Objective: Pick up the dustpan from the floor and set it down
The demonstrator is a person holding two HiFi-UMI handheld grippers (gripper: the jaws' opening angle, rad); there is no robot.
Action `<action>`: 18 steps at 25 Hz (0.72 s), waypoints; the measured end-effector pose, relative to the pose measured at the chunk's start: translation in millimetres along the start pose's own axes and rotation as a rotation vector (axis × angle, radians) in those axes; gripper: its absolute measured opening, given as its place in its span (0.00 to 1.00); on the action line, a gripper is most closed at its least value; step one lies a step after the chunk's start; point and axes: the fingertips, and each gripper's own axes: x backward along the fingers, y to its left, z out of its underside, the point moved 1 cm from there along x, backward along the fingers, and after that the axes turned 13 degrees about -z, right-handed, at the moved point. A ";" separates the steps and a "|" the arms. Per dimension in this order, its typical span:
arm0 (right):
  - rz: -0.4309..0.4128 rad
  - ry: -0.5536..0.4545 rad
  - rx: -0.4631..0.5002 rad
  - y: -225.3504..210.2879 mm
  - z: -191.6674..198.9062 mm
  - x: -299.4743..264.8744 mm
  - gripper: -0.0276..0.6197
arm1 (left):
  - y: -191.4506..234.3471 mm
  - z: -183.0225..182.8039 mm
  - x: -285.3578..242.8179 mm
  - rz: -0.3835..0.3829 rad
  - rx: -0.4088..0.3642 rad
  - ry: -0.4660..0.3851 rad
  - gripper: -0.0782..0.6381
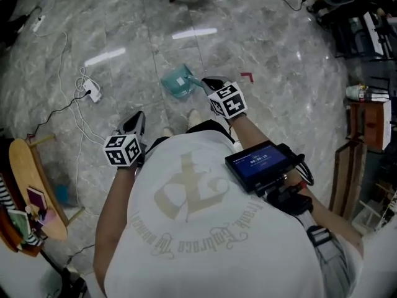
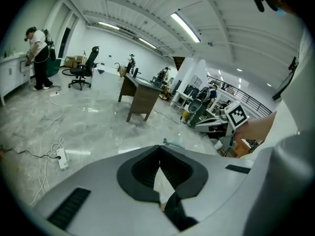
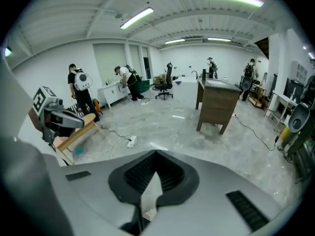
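The teal dustpan (image 1: 178, 83) lies on the grey marble floor ahead of the person's feet, its handle pointing toward my right gripper (image 1: 209, 83). That gripper hovers above the handle's end, and in the right gripper view its jaws (image 3: 155, 154) are shut with nothing between them. My left gripper (image 1: 138, 117) hangs apart to the left over bare floor, also shut and empty (image 2: 158, 148). A sliver of the dustpan (image 2: 173, 143) shows just past the left jaws, and the right gripper's marker cube (image 2: 237, 115) shows further right.
A white power strip (image 1: 93, 93) with loose cables lies on the floor to the left. A red corner mark (image 1: 248, 76) is just right of the dustpan. A wooden bench (image 1: 28, 185) stands at the left, a brown desk (image 3: 216, 102) further off, and shelves with equipment (image 1: 366, 30) at the right.
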 end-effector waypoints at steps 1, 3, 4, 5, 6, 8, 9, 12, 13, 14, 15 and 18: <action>-0.011 -0.031 -0.005 3.8 -6.5 4.0 0.07 | -2.2 -6.0 -4.2 0.017 -0.014 -0.001 0.13; -0.029 -0.095 -0.025 9.5 -19.0 12.7 0.07 | -8.0 -18.6 -12.4 0.052 -0.044 -0.006 0.13; -0.036 -0.126 -0.033 13.8 -23.7 18.7 0.07 | -11.8 -23.0 -14.1 0.068 -0.060 -0.009 0.13; -0.040 -0.156 -0.038 20.3 -26.6 26.3 0.07 | -16.5 -24.9 -13.2 0.082 -0.077 -0.013 0.13; -0.044 -0.182 -0.038 28.6 -27.8 35.0 0.07 | -21.8 -24.9 -10.2 0.094 -0.093 -0.017 0.13; -0.047 -0.223 -0.033 45.1 -28.1 51.6 0.07 | -32.0 -23.6 -3.6 0.119 -0.120 -0.024 0.13; -0.047 -0.238 -0.030 51.2 -28.2 58.1 0.07 | -36.1 -23.8 -2.1 0.131 -0.130 -0.027 0.13; -0.038 -0.266 -0.035 61.6 -24.9 71.0 0.07 | -46.1 -26.6 -1.6 0.164 -0.154 -0.034 0.13; -0.032 -0.269 -0.040 63.3 -22.1 74.1 0.07 | -49.3 -27.5 -1.2 0.174 -0.159 -0.037 0.13; -0.027 -0.269 -0.045 64.4 -19.0 77.0 0.07 | -52.4 -28.3 -0.8 0.182 -0.162 -0.040 0.13; -0.021 -0.268 -0.049 65.1 -16.1 80.1 0.07 | -55.3 -29.2 -0.3 0.189 -0.164 -0.043 0.13; -0.009 -0.264 -0.050 68.3 -10.6 88.4 0.07 | -61.5 -31.3 1.9 0.202 -0.166 -0.054 0.13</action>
